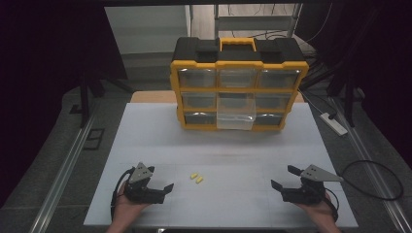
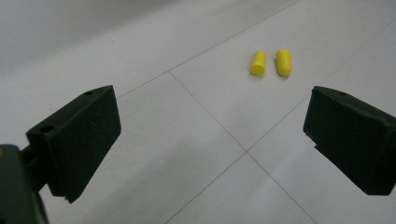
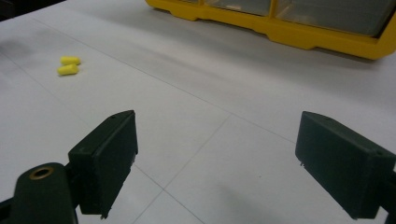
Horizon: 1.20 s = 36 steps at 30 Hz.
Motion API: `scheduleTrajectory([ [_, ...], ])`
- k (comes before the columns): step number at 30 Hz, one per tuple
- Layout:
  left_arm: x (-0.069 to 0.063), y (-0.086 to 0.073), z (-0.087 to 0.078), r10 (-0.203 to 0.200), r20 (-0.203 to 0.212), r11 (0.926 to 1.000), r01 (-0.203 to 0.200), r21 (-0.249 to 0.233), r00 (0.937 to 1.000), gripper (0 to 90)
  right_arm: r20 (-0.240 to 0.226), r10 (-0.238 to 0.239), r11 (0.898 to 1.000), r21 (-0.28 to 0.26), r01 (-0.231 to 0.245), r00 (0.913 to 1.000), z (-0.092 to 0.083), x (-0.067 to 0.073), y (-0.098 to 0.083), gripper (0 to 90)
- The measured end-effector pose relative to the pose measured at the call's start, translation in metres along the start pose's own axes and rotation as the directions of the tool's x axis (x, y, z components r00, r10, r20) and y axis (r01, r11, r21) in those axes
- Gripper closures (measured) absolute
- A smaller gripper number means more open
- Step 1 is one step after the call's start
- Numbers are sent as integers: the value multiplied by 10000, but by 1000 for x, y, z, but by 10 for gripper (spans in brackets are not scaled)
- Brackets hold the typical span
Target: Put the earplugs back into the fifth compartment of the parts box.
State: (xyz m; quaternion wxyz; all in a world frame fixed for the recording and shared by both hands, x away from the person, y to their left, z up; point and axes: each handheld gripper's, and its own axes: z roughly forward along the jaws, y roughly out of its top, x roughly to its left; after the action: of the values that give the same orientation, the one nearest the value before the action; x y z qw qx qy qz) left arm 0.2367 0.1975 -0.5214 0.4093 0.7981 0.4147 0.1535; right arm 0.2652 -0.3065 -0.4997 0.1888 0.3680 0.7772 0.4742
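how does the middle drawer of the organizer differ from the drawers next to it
The middle drawer is pulled forward out of the yellow organizer, while the left drawer and right drawer of the same row sit pushed in, flush with the frame. The pulled-out drawer hangs over the drawer below it; the neighbours cover nothing. All three are clear plastic, and the open one looks empty.

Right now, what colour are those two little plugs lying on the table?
Bright yellow; the two plugs show best in the left gripper view.
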Motion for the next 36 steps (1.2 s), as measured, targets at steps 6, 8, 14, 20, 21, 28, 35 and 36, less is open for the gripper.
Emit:
scheduleTrajectory([
  [6, 1, -2, 0, -34, -12, 10000, 34, 47, 10000, 40, -117, -17, 10000, 43, 17, 9999, 1, 0, 1, 140],
  [8, 0, -1, 0, -13, -15, 10000, 13, 53, 10000, 41, -111, -58, 9999, 84, 59, 9999, 1, 0, 1, 141],
  [14, -1, -2, 0, 79, -52, 10000, -80, -22, 10000, 43, -77, -48, 9999, 93, 49, 10000, 2, 0, 1, 144],
  [20, -2, -3, -3, 105, -26, 9999, -105, -83, 9999, 46, -50, -159, 9997, 158, 159, 9999, 5, 1, 2, 146],
  [21, -2, -3, -3, 105, -26, 9999, -105, -83, 9999, 47, -50, -159, 9997, 158, 159, 9999, 5, 1, 2, 146],
  [28, -4, 0, -5, 145, -65, 9999, -146, -90, 9999, 49, -115, -154, 9995, 258, 157, 9998, 7, 0, 2, 149],
  [35, -8, 10, -4, 151, -150, 9999, -150, 53, 9998, 51, -133, -253, 9995, 178, 255, 9996, 6, 2, 4, 152],
  [36, -10, 12, -5, 203, -168, 9998, -202, 61, 9997, 51, -182, -273, 9995, 179, 276, 9995, 5, 2, 4, 153],
])
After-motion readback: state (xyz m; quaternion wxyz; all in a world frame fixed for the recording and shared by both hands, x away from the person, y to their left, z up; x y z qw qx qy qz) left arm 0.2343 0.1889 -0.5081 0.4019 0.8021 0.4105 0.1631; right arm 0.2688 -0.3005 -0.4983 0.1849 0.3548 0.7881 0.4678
